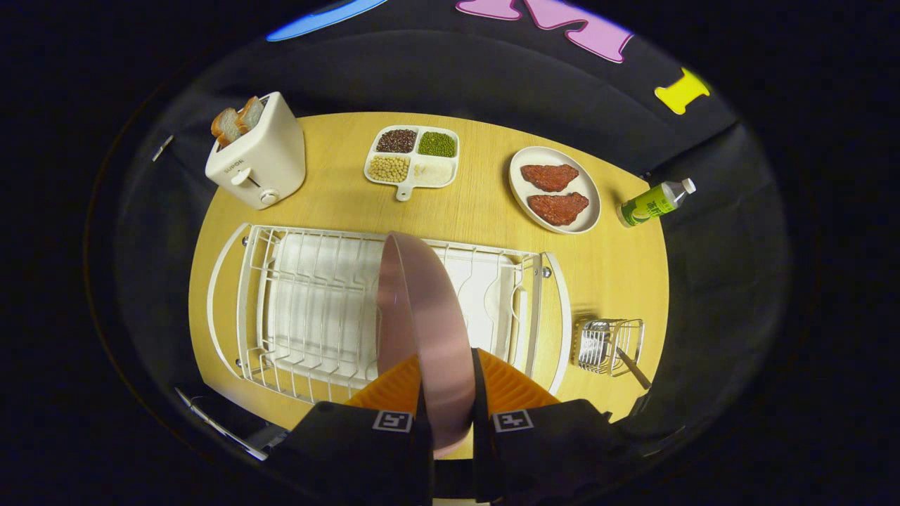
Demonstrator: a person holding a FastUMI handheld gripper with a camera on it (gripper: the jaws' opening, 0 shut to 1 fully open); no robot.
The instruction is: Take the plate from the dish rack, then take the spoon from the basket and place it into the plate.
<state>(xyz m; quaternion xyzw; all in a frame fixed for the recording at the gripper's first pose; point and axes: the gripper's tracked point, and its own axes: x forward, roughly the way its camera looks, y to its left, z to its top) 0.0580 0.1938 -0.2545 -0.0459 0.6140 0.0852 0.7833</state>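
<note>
A pink plate [422, 316] stands on edge between my fingers, and my gripper [448, 383] is shut on its rim. The plate hangs above the white wire dish rack [309, 309], which lies on the wooden table just beyond the fingers. To the right of the rack stands a small wire basket [610, 344]. A spoon [631, 367] leans in it, its wooden handle sticking out toward me.
Beyond the rack stand a white toaster [259, 154] with bread, a divided tray of beans [413, 158], and a plate with two red patties [555, 188]. A green bottle [654, 202] lies at the table's far right edge [657, 281].
</note>
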